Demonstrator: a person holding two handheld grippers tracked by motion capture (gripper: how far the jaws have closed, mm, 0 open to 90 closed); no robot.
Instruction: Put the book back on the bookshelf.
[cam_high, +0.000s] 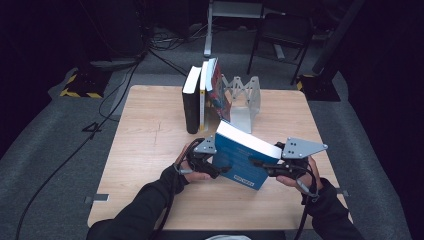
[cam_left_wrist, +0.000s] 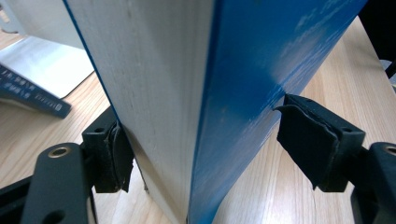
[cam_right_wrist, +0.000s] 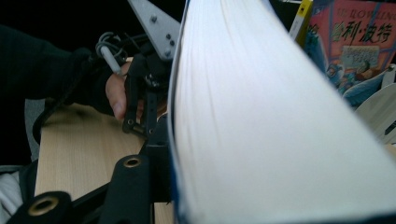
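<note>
A thick blue book (cam_high: 243, 159) with white page edges hangs tilted above the wooden table (cam_high: 150, 150), held between my two hands. My right gripper (cam_high: 263, 165) is shut on its right end; in the right gripper view one black jaw presses the cover while the book (cam_right_wrist: 261, 116) hides the other jaw. My left gripper (cam_high: 218, 167) straddles the left end. In the left gripper view the book (cam_left_wrist: 233, 70) stands between the jaws: one pad (cam_left_wrist: 116, 156) lies against the page side, the other pad (cam_left_wrist: 306, 140) stands off the blue cover, so this gripper is open.
A row of upright books (cam_high: 200, 95) stands at the table's back centre, leaning on a grey metal bookend (cam_high: 245, 97). The nearest one has a colourful cover (cam_right_wrist: 355, 42). A chair (cam_high: 280, 30) and cables lie on the floor beyond the table.
</note>
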